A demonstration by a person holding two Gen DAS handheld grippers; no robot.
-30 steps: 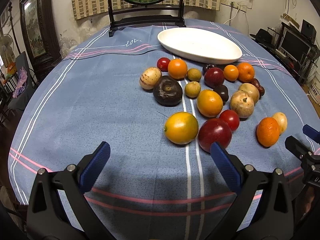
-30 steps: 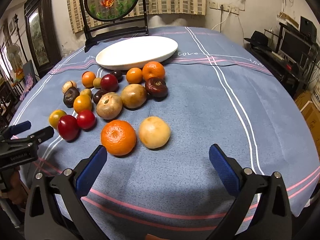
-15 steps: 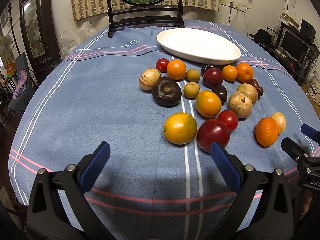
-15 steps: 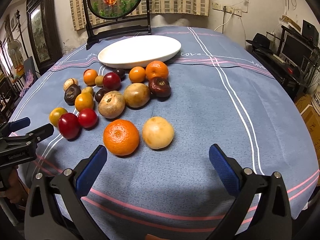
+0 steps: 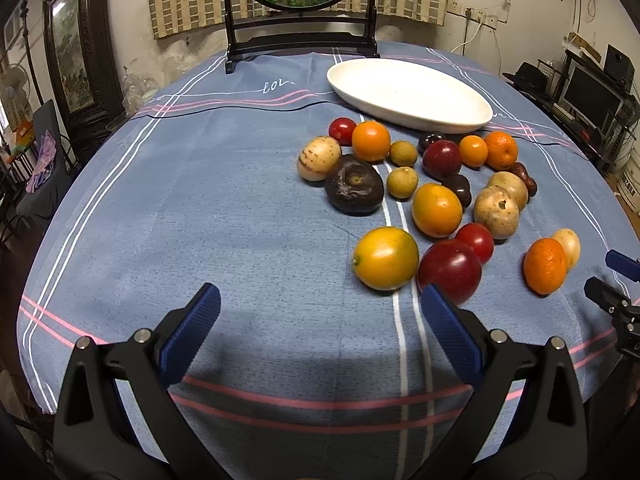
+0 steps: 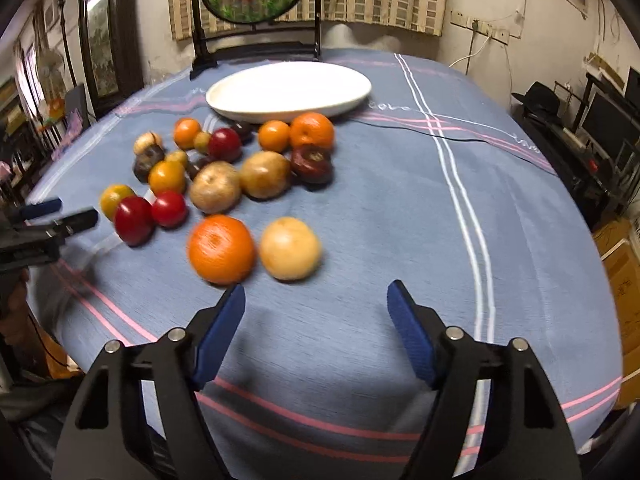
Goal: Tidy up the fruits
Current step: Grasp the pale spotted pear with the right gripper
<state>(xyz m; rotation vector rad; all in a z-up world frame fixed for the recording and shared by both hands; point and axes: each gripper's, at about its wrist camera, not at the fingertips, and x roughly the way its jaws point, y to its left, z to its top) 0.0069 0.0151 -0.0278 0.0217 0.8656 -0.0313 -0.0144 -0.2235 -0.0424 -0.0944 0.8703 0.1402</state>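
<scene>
The left gripper (image 5: 320,308) is hovering with ribbed blue pads wide apart, nothing between; a glossy red plum (image 5: 449,271) lies just beyond its right pad. The right gripper (image 6: 316,304) is closing on nothing, with a dimpled round mandarin (image 6: 221,249) lying just beyond its left pad, on the woven blue tablecloth (image 6: 400,208). The smooth white oval dish (image 6: 288,90) is sitting beyond the fruit cluster.

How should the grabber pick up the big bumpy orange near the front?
Probably around the tangerine's round middle, the right gripper coming from the near side with one pad left and one right. The pale fruit sits close on its right, so that pad's gap is tight.
</scene>
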